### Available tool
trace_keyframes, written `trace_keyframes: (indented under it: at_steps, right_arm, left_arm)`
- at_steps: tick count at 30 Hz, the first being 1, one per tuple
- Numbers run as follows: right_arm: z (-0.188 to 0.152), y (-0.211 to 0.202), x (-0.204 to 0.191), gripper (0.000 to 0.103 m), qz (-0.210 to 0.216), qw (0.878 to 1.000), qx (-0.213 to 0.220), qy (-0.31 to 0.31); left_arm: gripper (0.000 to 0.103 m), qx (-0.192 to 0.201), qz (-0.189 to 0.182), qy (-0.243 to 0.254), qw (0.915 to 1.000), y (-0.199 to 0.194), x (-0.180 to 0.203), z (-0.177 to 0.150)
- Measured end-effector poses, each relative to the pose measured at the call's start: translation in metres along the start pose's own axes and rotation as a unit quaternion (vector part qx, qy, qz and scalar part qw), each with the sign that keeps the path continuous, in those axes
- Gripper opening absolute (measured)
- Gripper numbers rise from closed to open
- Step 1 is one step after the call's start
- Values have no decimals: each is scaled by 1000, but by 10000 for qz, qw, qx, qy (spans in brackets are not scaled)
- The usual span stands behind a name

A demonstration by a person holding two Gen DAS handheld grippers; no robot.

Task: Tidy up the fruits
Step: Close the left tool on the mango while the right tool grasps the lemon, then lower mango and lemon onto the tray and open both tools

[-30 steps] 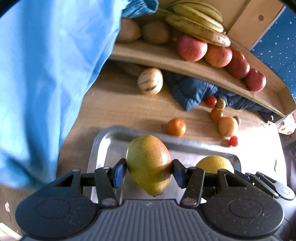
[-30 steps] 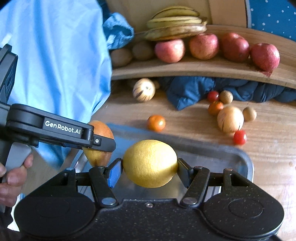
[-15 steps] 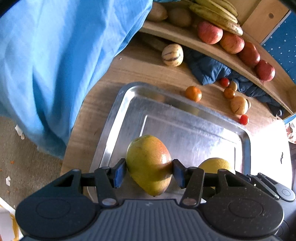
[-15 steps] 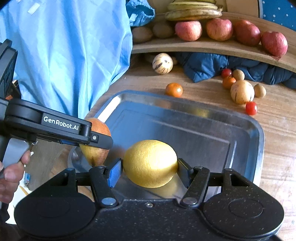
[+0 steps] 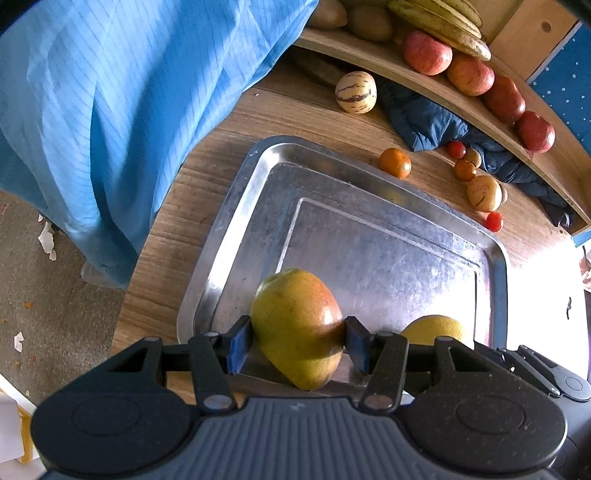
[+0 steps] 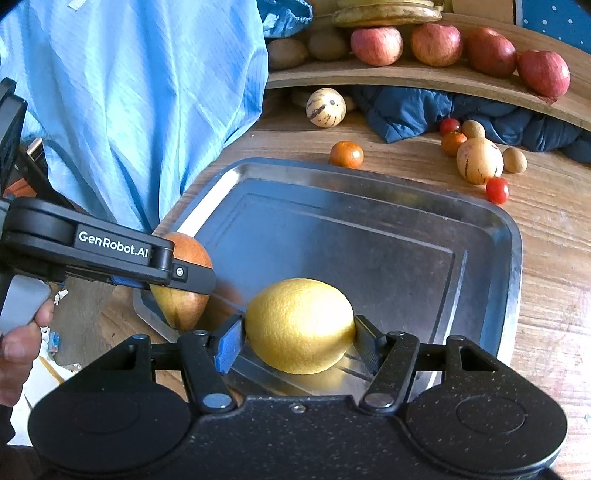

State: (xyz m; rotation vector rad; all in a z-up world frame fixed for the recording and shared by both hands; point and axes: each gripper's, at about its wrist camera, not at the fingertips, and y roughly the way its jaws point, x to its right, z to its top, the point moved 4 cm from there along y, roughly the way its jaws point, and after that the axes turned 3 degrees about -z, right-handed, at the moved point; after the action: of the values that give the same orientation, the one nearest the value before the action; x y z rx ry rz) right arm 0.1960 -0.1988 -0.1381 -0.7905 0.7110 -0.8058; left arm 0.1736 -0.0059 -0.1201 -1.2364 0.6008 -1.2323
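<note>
My left gripper has its fingers clamped on a mango over the tray's near corner; my right gripper pinches a lemon just beside it, above the tray.

Left gripper: closed on a yellow-green mango with a red blush, which is pinched between blue-padded fingers above the near end of the tray.
Tray: a rectangular silver metal tray is set on the wooden table.
Lemon: a yellow lemon is seen just right of the mango, partly hidden by black gripper parts.
Loose fruit: a small orange, a striped cream melon and red cherry tomatoes are scattered beyond the tray.
Shelf: red apples and bananas are lined up on a curved wooden shelf.
Cloth: light blue fabric is draped at left.
</note>
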Motion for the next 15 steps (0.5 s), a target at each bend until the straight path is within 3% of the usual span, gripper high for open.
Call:
trace_keyframes:
  at_steps: [15]
  right_arm:
    - [3,-18,7,68,52,9997,229,17]
  left_arm:
    - [63,165,154,52,9997,-15,5,-6]
